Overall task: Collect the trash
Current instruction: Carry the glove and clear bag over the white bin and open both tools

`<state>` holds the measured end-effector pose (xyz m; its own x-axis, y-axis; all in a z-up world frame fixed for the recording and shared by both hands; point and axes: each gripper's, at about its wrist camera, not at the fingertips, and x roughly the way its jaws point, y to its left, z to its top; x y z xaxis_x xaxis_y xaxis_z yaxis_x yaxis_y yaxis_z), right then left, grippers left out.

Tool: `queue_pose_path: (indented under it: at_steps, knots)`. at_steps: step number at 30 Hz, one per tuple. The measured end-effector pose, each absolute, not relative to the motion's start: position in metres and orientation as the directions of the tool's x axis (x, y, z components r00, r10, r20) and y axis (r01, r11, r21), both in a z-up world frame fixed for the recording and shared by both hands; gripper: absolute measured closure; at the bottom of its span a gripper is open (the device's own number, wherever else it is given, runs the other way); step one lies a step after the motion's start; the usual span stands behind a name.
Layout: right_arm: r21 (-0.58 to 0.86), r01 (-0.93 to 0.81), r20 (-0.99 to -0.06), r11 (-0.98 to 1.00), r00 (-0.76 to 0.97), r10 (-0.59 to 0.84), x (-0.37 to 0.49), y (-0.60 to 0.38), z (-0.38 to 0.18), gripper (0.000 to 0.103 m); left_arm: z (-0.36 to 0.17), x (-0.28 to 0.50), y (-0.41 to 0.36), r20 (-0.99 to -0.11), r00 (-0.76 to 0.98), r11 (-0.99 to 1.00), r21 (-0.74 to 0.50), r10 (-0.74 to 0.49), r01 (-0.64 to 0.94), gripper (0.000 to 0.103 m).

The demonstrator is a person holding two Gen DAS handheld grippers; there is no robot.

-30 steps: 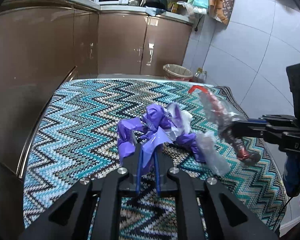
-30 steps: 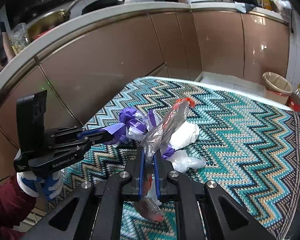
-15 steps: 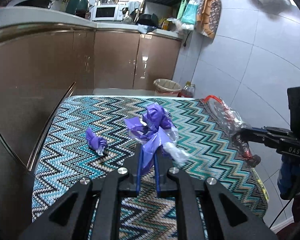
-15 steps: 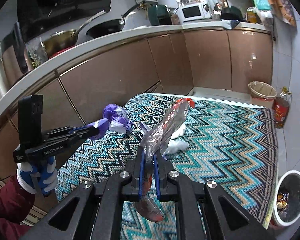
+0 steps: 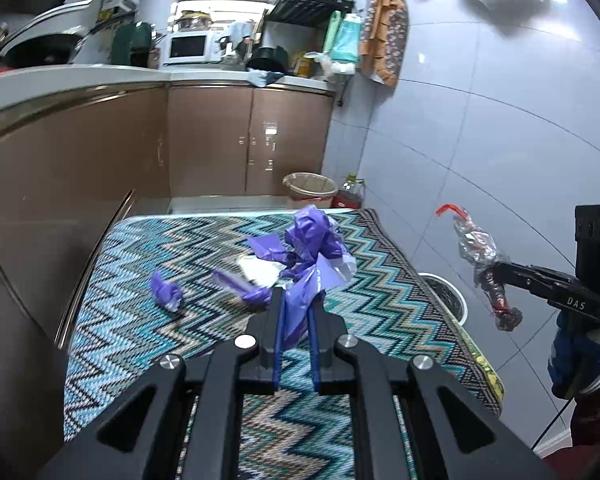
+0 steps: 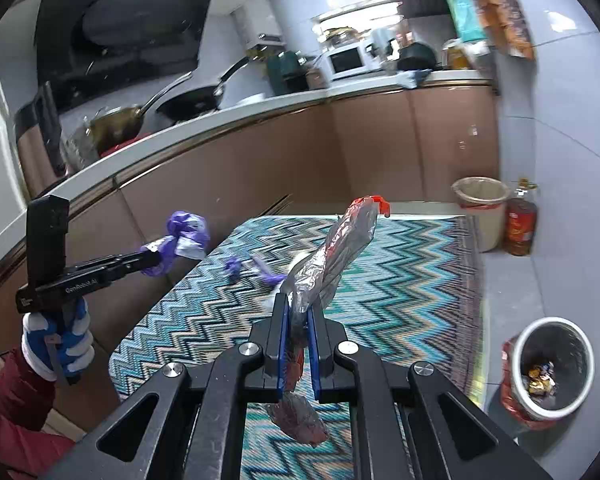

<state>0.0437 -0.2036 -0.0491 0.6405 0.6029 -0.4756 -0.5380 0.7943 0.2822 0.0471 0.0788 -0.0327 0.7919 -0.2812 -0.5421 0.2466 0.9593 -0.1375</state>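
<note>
With my left tongs [image 5: 296, 300] clamped on purple plastic [image 5: 314, 248] and my right tongs [image 6: 298, 308] on a clear wrapper [image 6: 340, 244], neither is binned. Purple scraps [image 5: 166, 295] remain on the counter [image 5: 400, 292]; the white bin [image 6: 556, 368] waits.

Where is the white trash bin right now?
In the right wrist view, the white trash bin stands on the floor at lower right, just beyond the zigzag cloth's right edge.

I see a crumpled purple plastic bag [image 5: 314, 248] pinched at its lower end and lifted above the zigzag-patterned cloth [image 5: 132, 320]. A long clear wrapper [image 6: 336, 256] with a red tip and reddish contents is clamped near its middle, tilted up to the right. Two small purple scraps [image 5: 166, 296] and a white crumpled piece [image 5: 260, 270] lie on the cloth. A white bin [image 6: 556, 408] holding wrappers stands on the floor beside it.
</note>
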Motion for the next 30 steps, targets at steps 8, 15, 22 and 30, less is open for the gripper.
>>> queue_pose_path:
  at_steps: [8,15,22,30]
  knots:
    - [0.283,-0.406,-0.458,0.869,0.739,0.495,0.029,-0.290,-0.054,0.094,-0.024,0.073,-0.019,-0.565,0.720,0.904,-0.120,-0.403,0.411,0.093]
    - [0.305,-0.249,-0.478,0.919,0.795,0.373,0.027,-0.370,-0.066,0.094,-0.041,0.111,-0.131,-0.619,0.606,0.818,-0.106,-0.499,0.565,0.093]
    - [0.325,-0.109,-0.536,0.939,0.797,0.278,0.048,-0.439,-0.095,0.094,-0.075,0.164,-0.235,-0.707,0.490,0.753,-0.090,-0.509,0.652,0.093]
    - [0.323,-0.029,-0.616,0.946,0.753,0.233,0.105,-0.487,-0.137,0.092,-0.129,0.231,-0.333,-0.797,0.357,0.715,-0.131,-0.488,0.686,0.093]
